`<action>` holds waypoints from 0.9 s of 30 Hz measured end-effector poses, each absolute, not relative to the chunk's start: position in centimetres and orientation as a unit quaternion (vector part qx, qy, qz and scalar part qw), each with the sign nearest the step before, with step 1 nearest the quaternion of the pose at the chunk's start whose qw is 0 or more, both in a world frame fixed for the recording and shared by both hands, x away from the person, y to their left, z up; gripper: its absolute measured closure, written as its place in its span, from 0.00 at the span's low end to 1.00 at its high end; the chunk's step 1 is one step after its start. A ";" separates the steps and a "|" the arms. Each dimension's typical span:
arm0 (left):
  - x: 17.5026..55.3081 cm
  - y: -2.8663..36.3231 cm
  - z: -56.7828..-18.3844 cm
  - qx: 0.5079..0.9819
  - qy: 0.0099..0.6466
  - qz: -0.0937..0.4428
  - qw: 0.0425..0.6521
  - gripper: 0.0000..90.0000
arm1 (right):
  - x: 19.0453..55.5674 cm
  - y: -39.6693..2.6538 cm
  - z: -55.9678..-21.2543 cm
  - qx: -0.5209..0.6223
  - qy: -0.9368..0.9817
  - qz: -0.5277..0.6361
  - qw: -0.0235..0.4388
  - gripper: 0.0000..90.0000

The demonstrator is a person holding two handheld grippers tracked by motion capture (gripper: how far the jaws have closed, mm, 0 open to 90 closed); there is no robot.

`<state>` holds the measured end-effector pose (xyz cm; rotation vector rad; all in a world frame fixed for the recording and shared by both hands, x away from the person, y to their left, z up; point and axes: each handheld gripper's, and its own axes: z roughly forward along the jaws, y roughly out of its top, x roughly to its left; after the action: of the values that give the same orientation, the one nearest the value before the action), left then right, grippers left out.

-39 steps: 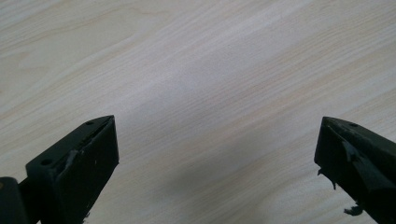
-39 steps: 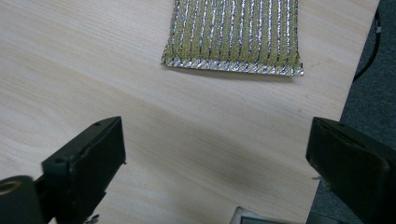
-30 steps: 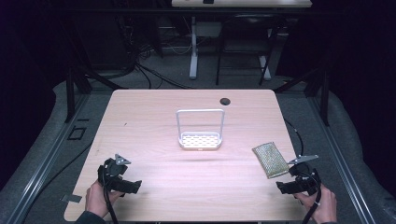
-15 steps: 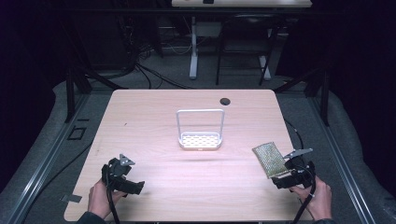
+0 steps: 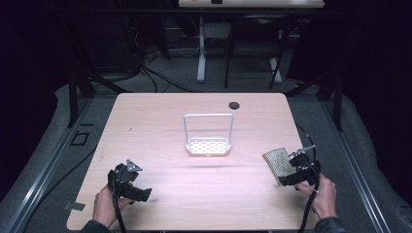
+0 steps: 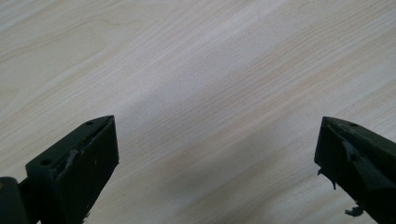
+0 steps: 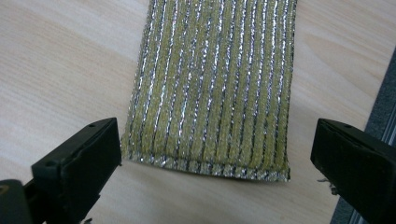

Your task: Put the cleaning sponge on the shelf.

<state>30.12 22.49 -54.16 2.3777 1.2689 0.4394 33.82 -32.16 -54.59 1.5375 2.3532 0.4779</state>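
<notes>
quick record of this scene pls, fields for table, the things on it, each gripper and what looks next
table: light wood table, small dark round spot near its far edge
rack: white wire rack, upright, mid-table, nothing in it
sponge: yellow and silver striped sponge, flat near the table's right edge
right gripper: right gripper open, jaws either side of the sponge's near end, not pressing on it
left gripper: left gripper open over bare wood, nothing between its jaws
likely next: right gripper closes on the sponge
</notes>
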 end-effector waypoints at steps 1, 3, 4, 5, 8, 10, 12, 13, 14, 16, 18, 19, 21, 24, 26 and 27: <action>30.1 22.4 -54.2 0.853 0.454 0.158 0.203 0.00 | 34.0 -32.1 -54.6 0.534 0.816 0.166 0.143 0.04; 30.2 22.4 -54.2 0.855 0.451 0.157 0.203 0.00 | 34.3 -31.9 -54.7 0.536 0.815 0.163 0.147 0.05; 30.2 22.4 -54.2 0.856 0.450 0.156 0.203 0.00 | 34.5 -31.9 -54.8 0.537 0.815 0.159 0.149 0.05; 30.2 22.3 -54.3 0.855 0.451 0.156 0.204 0.00 | 34.7 -31.8 -54.8 0.539 0.815 0.159 0.145 0.05; 30.2 22.4 -54.3 0.856 0.450 0.155 0.203 0.00 | 35.1 -31.8 -54.9 0.544 0.810 0.163 0.145 0.06; 30.2 22.5 -54.3 0.855 0.450 0.156 0.203 0.00 | 35.3 -31.7 -54.8 0.547 0.809 0.161 0.145 0.08; 30.1 22.5 -54.2 0.855 0.451 0.157 0.203 0.00 | 35.5 -31.6 -54.9 0.545 0.809 0.167 0.144 0.10; 30.1 22.5 -54.2 0.855 0.451 0.156 0.203 0.00 | 35.5 -31.6 -54.9 0.545 0.809 0.167 0.144 0.10; 30.1 22.5 -54.2 0.855 0.450 0.156 0.203 0.00 | 35.5 -31.6 -54.9 0.545 0.808 0.170 0.142 0.11; 30.2 22.5 -54.3 0.857 0.449 0.154 0.202 0.00 | 35.4 -31.7 -55.0 0.547 0.807 0.174 0.139 0.13; 30.2 22.4 -54.4 0.858 0.448 0.152 0.199 0.00 | 35.4 -31.8 -55.0 0.549 0.806 0.177 0.136 0.15; 30.2 22.4 -54.4 0.859 0.447 0.152 0.198 0.00 | 35.4 -31.8 -55.0 0.550 0.806 0.175 0.134 0.15; 30.1 22.4 -54.4 0.859 0.447 0.153 0.198 0.00 | 35.4 -31.8 -55.1 0.551 0.805 0.175 0.134 0.17; 30.1 22.4 -54.3 0.857 0.449 0.154 0.201 0.00 | 35.3 -31.8 -55.2 0.552 0.804 0.175 0.136 0.20; 30.0 22.4 -54.3 0.858 0.447 0.154 0.200 0.00 | 35.3 -31.7 -55.2 0.554 0.804 0.172 0.134 0.22; 30.0 22.4 -54.3 0.859 0.446 0.153 0.200 0.00 | 35.3 -31.7 -55.2 0.555 0.803 0.173 0.135 0.23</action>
<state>30.05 22.39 -54.30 2.4012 1.2455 0.4274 35.27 -31.70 -55.17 1.6071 2.3262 0.5018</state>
